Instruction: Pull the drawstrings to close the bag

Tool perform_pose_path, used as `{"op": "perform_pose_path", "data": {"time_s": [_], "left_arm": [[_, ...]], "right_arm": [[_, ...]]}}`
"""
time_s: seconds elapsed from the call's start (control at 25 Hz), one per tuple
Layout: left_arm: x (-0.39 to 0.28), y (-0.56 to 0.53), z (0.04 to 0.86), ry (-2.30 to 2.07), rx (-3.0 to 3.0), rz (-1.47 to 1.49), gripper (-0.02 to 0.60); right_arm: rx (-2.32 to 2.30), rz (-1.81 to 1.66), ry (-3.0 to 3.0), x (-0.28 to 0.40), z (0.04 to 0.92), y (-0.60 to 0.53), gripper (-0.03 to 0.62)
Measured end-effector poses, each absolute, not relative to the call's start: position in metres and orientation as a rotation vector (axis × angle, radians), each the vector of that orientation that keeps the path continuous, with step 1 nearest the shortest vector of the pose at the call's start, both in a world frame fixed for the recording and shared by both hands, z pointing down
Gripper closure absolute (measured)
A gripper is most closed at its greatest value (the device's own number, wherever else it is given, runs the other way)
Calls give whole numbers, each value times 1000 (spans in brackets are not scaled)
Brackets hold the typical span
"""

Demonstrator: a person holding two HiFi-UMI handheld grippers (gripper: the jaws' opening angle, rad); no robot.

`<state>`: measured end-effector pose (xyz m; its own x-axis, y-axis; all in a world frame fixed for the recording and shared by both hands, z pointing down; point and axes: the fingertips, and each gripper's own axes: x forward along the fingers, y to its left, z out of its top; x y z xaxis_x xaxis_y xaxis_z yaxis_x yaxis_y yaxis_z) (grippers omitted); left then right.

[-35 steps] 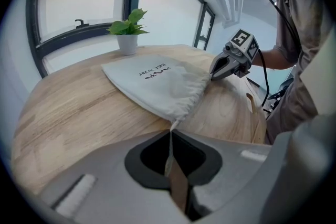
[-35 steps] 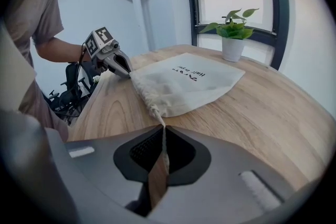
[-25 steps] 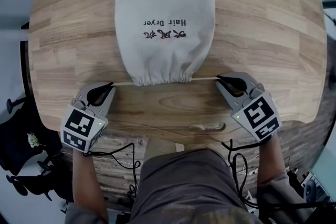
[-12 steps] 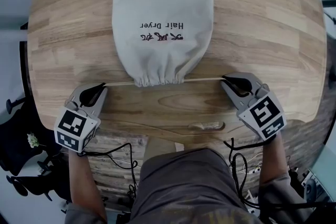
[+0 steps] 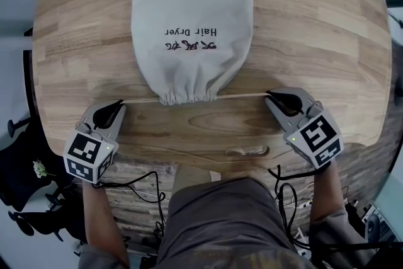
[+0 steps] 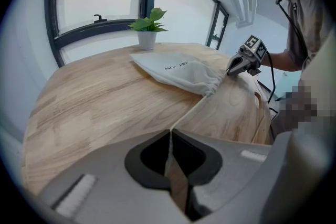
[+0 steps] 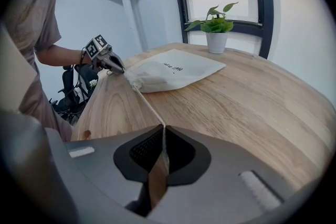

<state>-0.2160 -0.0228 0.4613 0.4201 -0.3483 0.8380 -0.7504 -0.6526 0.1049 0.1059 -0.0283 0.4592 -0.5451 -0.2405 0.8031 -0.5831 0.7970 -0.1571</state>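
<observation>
Item 1: bag point(image 5: 192, 34), pale cloth, printed "Hair Dryer". I see it flat on the middle of the wooden table point(image 5: 327, 41), its closed end toward the far edge and its gathered mouth point(image 5: 189, 96) toward the near edge, bunched tight.

Item 2: left drawstring point(image 5: 141, 100), taut from the mouth toward the table's near left edge. My left gripper point(image 5: 121, 103) is clamped on its end, jaws together with the cord pinched between them.

Item 3: right drawstring point(image 5: 242, 96), taut toward the near right edge. My right gripper point(image 5: 269, 94) has its jaws closed on it likewise.

Item 4: potted plant point(image 6: 147, 29), at the table's far edge beyond the bag.
</observation>
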Motion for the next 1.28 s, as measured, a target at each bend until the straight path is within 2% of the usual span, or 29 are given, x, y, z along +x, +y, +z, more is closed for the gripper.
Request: {"op": "perform_pose_path", "data": {"time_s": [0.2, 0.28, 0.36, 0.44, 0.68, 1.08, 1.28], "left_arm": [[-211, -23, 459, -1012, 2258, 1166, 565], [-210, -23, 458, -1016, 2253, 1161, 542], [-209, -20, 457, -981, 2245, 1176, 404], [-207, -15, 455, -951, 2254, 1211, 363], [-199, -12, 431, -976, 2311, 1241, 360], [-151, -24, 438, -793, 2432, 1246, 362], [-141, -24, 453, -711, 2458, 1303, 404]], "right_arm": [[643, 522, -2133, 104, 458, -29, 554], [626, 528, -2150, 100, 457, -27, 540], [578, 526, -2158, 95, 455, -19, 470], [528, 507, -2148, 92, 455, -11, 400], [496, 387, -2145, 85, 437, -13, 373], [354, 251, -2205, 29, 426, -20, 395], [308, 239, -2208, 9, 442, -21, 411]]}}
